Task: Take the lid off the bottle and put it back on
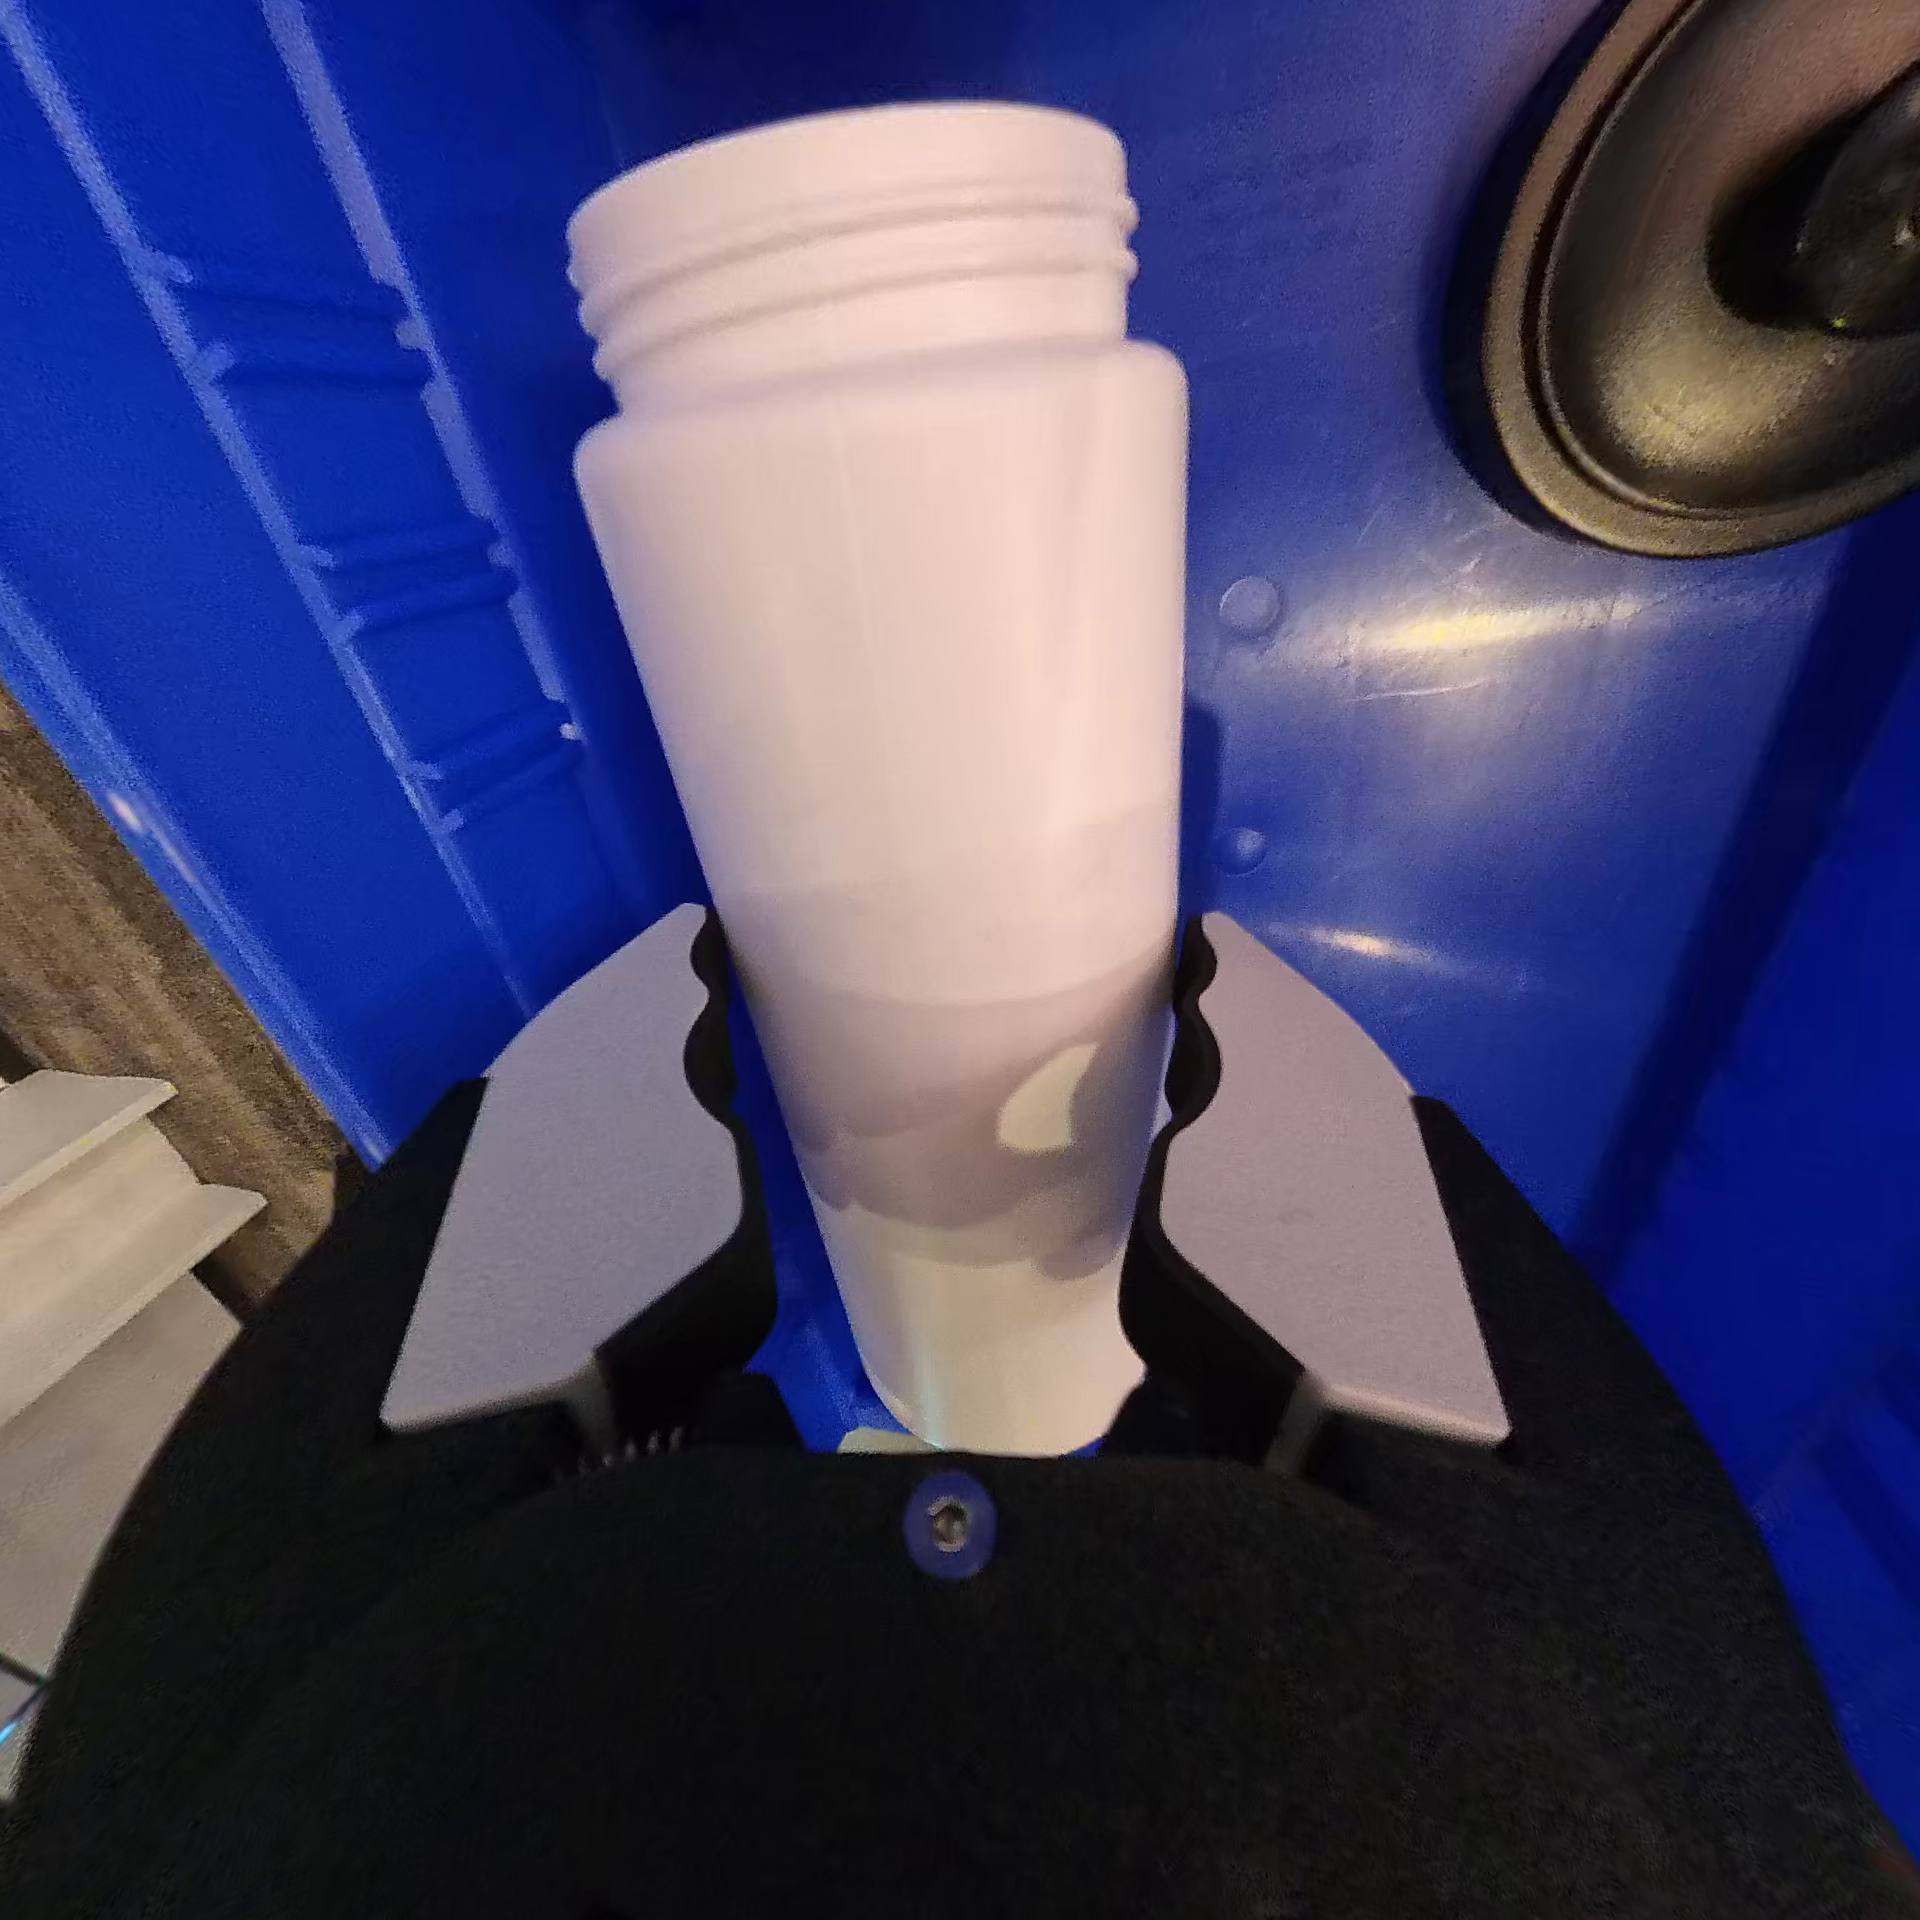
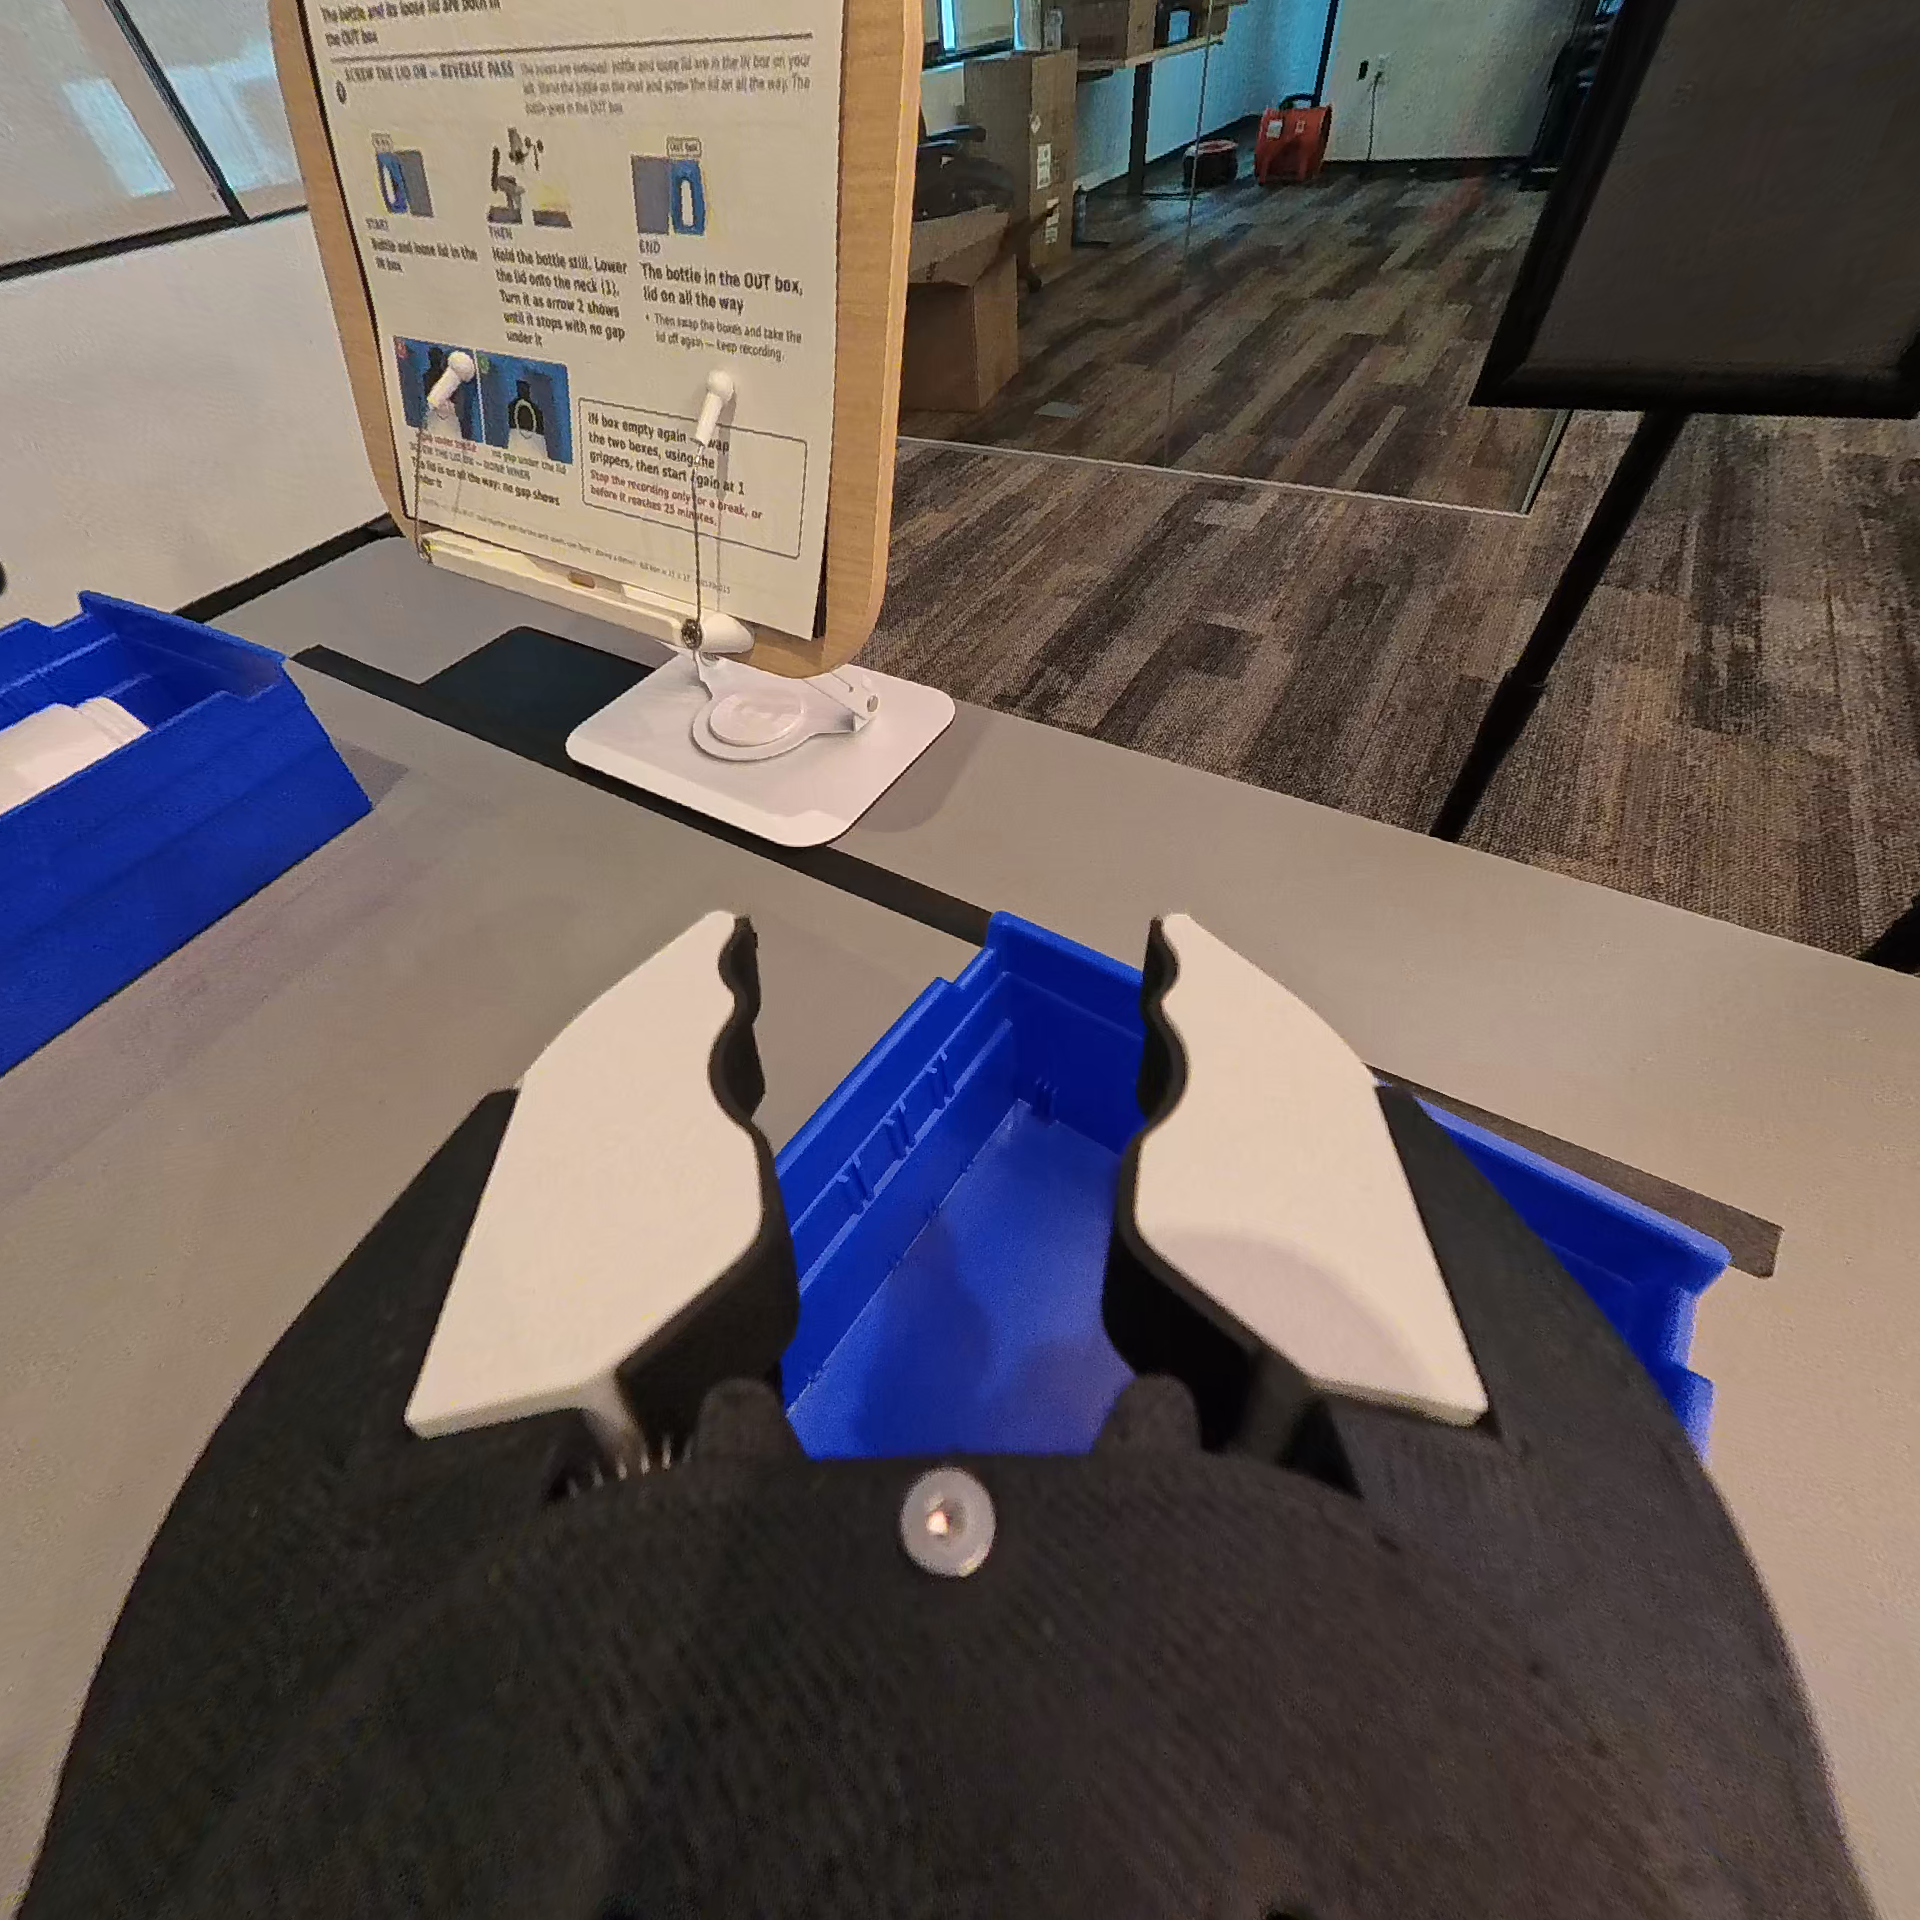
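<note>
White bottle (image 1: pixel 883 665), lid off, threaded neck bare: clamped low on its body in my left gripper (image 1: pixel 951 951), over a blue bin (image 1: pixel 1455 831). My right gripper (image 2: pixel 948 940): wide, empty, above another blue bin (image 2: pixel 966 1247) at the worktop's (image 2: pixel 1299 914) far edge.

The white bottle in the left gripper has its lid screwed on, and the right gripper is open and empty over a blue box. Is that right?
Not quite. In the left wrist view the white bottle has no lid: its threaded neck is bare. The left gripper does hold it, and the right gripper is open and empty over a blue box.
</note>
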{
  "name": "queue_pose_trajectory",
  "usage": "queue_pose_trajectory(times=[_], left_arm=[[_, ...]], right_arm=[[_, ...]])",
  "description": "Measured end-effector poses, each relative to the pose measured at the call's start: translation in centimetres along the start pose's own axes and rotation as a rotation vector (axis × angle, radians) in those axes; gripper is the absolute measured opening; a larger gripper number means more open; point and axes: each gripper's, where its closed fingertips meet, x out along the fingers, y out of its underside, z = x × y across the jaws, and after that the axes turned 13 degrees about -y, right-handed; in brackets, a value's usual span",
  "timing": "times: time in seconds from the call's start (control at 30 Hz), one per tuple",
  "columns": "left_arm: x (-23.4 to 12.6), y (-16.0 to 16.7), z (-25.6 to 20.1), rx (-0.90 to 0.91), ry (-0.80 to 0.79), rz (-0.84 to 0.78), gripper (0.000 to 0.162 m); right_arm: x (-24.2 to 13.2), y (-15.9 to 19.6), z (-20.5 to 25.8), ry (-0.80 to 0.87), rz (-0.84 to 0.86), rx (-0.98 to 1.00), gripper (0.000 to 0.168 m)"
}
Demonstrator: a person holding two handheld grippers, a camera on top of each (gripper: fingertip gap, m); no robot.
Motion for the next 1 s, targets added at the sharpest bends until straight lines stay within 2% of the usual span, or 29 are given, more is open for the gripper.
queue_pose_trajectory(times=[0.3,0.57,0.8,1.0], left_arm=[[-0.8,0.0,0.2,0.053,-0.009,-0.018,0.082],[-4.1,-1.0,1.3,0.050,-0.007,-0.119,0.081],[-9.5,-2.6,2.8,0.019,-0.002,-0.271,0.081],[-17.6,-4.3,2.2,0.004,0.061,-0.497,0.081]], right_arm=[[0.5,0.5,0.0,-0.005,0.025,-0.004,0.072],[0.8,0.7,0.1,-0.009,0.042,-0.009,0.072],[1.0,0.9,0.2,-0.014,0.054,-0.014,0.072],[1.0,0.8,0.3,-0.013,0.055,-0.020,0.072]])
